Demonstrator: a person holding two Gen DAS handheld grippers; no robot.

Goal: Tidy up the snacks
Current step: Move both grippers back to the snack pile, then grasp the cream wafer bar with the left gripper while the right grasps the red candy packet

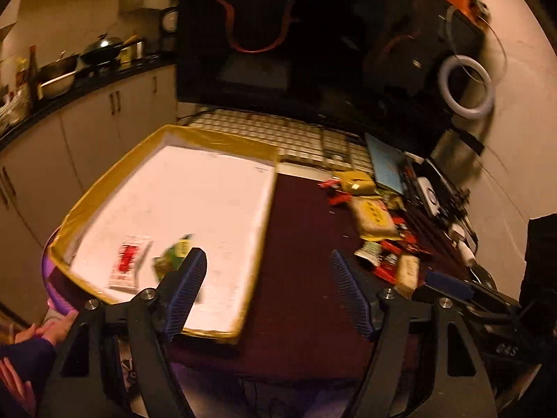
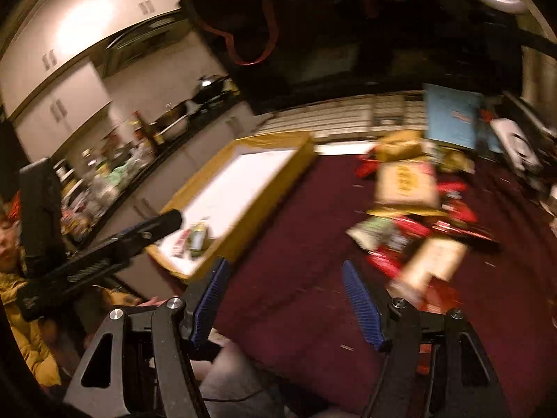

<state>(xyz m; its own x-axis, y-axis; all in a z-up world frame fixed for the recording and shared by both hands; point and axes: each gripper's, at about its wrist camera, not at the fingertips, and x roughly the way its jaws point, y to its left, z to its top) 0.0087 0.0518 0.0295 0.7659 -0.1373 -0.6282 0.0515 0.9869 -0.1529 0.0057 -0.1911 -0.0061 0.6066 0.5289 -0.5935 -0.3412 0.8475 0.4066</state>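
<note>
Both tools empty, jaws spread wide, nothing between the blue pads. Left tool (image 1: 268, 261) hangs over the near edge of the tray (image 1: 104, 174), a shallow yellow-rimmed box with a white floor sitting on the bench (image 1: 306, 244), which has a dark maroon cover. Two snacks lie in the tray at its near corner: a white packet with red print (image 1: 128, 266) and, just beside it at its 3 o'clock, a green packet (image 1: 172, 257), partly hidden behind the left pad of the left tool. Rest of the tray floor is bare white. The snack pile (image 1: 376, 223) is on the bench at 3 o'clock of the tray, well apart from it: yellow-and-cream bags, red wrappers, a green-ended packet, all heaped loosely and overlapping. Right tool (image 2: 283, 271) is over the maroon cover between tray (image 2: 264, 195) and pile (image 2: 407, 209), released, pile at its 1 o'clock, tray at its 10 o'clock. From the right wrist view the left tool (image 2: 163, 221) shows as a dark arm at 9 o'clock, its tip over the tray's near end by the two packets (image 2: 193, 238). Heavy blur in the right wrist view, labels unreadable. A blue book (image 1: 386, 165) lies behind the pile at 12 o'clock, a white keyboard (image 1: 278, 136) behind the tray.
</note>
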